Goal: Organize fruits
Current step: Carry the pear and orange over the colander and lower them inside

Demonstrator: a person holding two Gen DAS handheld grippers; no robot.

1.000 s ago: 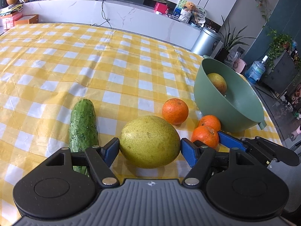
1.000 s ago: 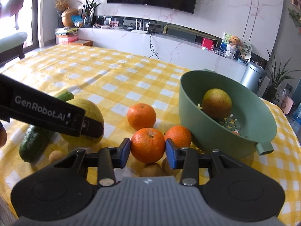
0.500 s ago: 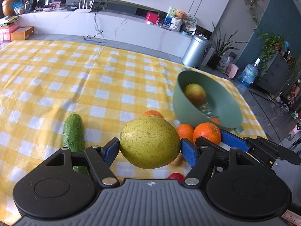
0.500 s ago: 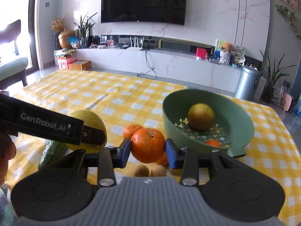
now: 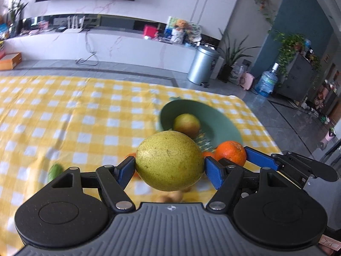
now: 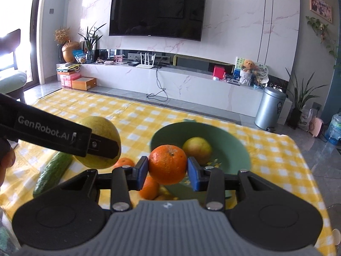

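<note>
**Two fruits held up over the checked table**

On the yellow-and-white checked tablecloth (image 6: 277, 149): a round green plastic bowl (image 6: 234, 149) with one yellow-green fruit (image 6: 197, 147) inside.

Squeezed in the left gripper (image 5: 169, 168): a big yellow-green pomelo (image 5: 169, 160).

Squeezed in the right gripper (image 6: 167, 168): a small round orange (image 6: 167, 164), just before the bowl.

Lying by the left: a long green cucumber (image 6: 53, 172).

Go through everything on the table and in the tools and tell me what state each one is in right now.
Left tool: shut on the pomelo, held off the table.
Pomelo: gripped, lifted.
Right tool: shut on the orange.
Orange: gripped, lifted.
Green bowl: upright, one yellowish fruit inside.
Cucumber: lying on the tablecloth.
</note>
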